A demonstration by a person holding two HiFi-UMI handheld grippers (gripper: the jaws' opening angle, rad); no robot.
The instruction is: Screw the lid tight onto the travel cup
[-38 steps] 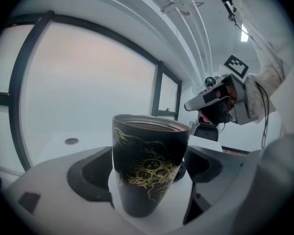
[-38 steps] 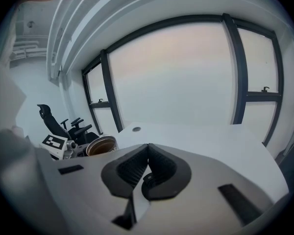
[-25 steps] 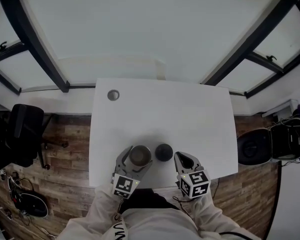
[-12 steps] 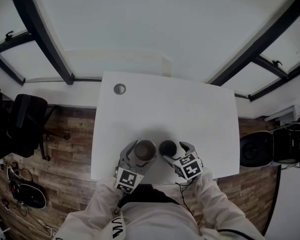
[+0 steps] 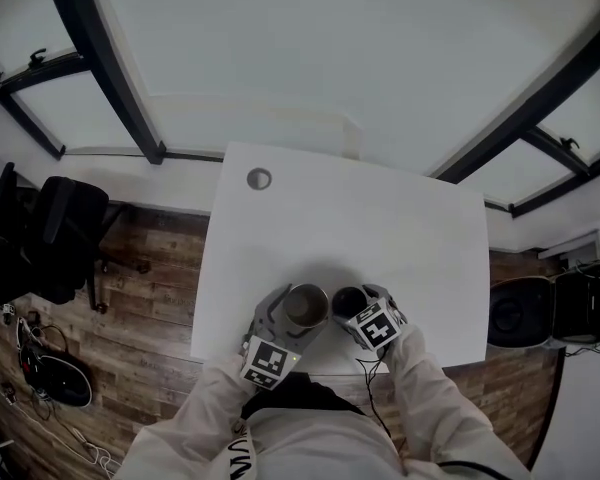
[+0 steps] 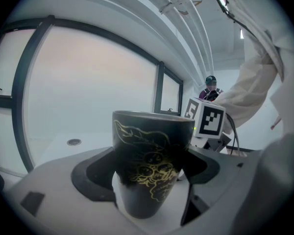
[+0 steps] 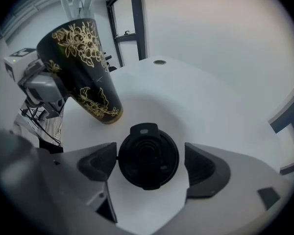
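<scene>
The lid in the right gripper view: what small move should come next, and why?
Probably close the right gripper on the lid. It lies flat on the table between jaws that stand apart, so nothing holds it yet. The travel cup, open at the top, stands gripped in the left gripper.

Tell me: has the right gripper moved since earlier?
Yes. The right gripper moved forward-left off the table edge; its jaws now flank the lid.

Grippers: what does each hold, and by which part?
The left gripper clamps the cup by the sides of its body. The right gripper holds nothing: its jaws stand open around the lid on the table.
</scene>
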